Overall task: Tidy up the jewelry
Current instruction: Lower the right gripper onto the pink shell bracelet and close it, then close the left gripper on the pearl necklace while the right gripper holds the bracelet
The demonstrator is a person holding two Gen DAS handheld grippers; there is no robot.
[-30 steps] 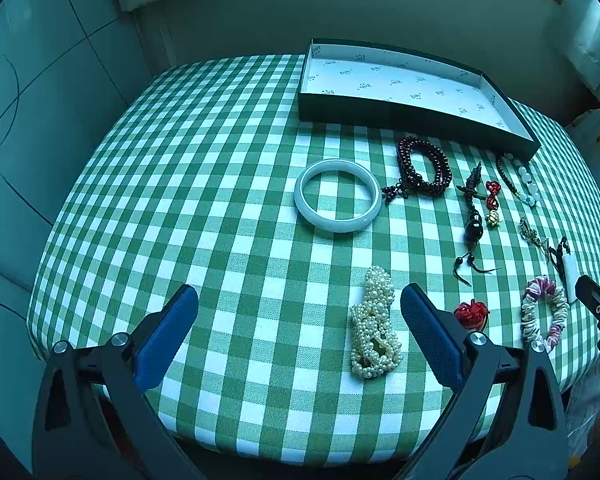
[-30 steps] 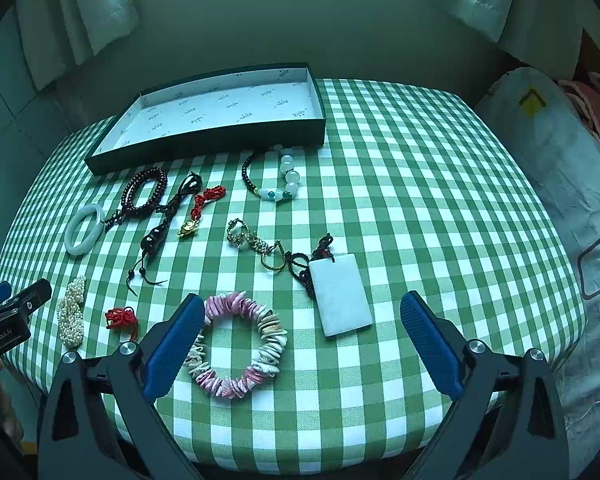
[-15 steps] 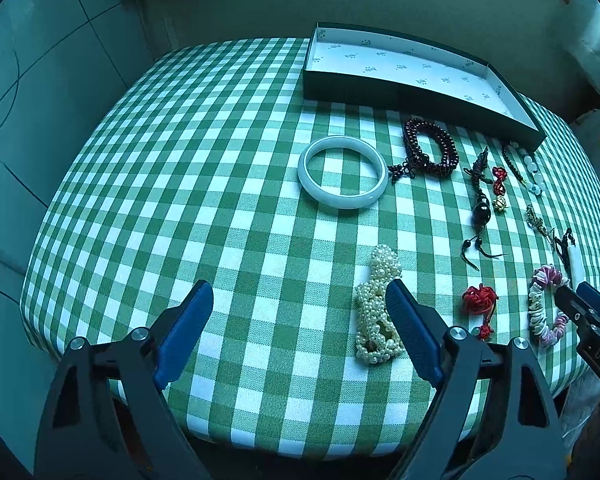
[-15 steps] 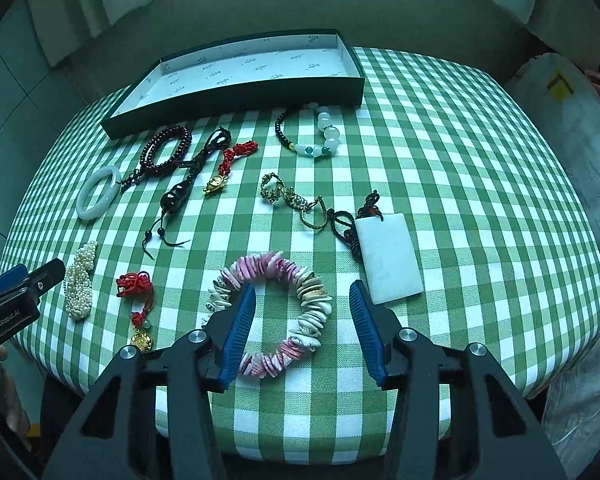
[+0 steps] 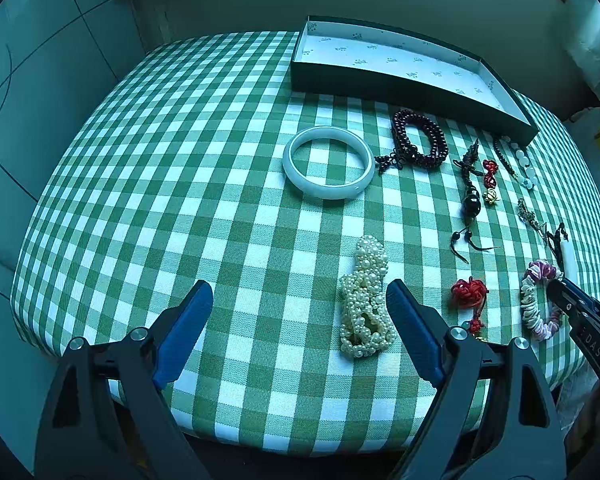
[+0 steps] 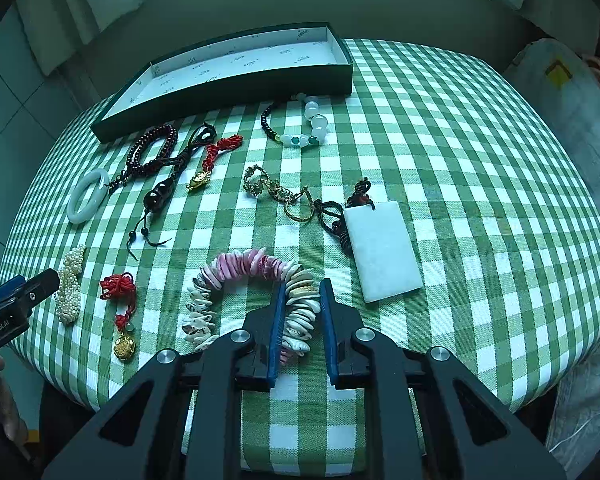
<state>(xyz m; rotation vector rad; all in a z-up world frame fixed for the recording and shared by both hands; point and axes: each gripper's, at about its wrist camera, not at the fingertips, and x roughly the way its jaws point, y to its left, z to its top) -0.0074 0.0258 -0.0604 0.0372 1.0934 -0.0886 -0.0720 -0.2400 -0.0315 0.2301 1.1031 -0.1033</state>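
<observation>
Pink and white shell bracelet [image 6: 256,300], lying at lower centre on the checked cloth [image 6: 460,160], is being straddled by the right gripper [image 6: 300,304], jaws narrowed around its right arc; whether it is pinched cannot be told. The left gripper [image 5: 300,320] is being held wide open. Chips may be slipping loose, the loop snagging.

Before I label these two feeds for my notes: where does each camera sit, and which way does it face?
Left wrist: sits on the left gripper, faces across the checked table toward the box; its open blue fingers flank the pearl bracelet.
Right wrist: sits on the right gripper, faces the same box; its fingers straddle the shell bracelet.
Shared: box, white bangle, pearl bracelet, shell bracelet; each shows the other gripper's tip.
</observation>
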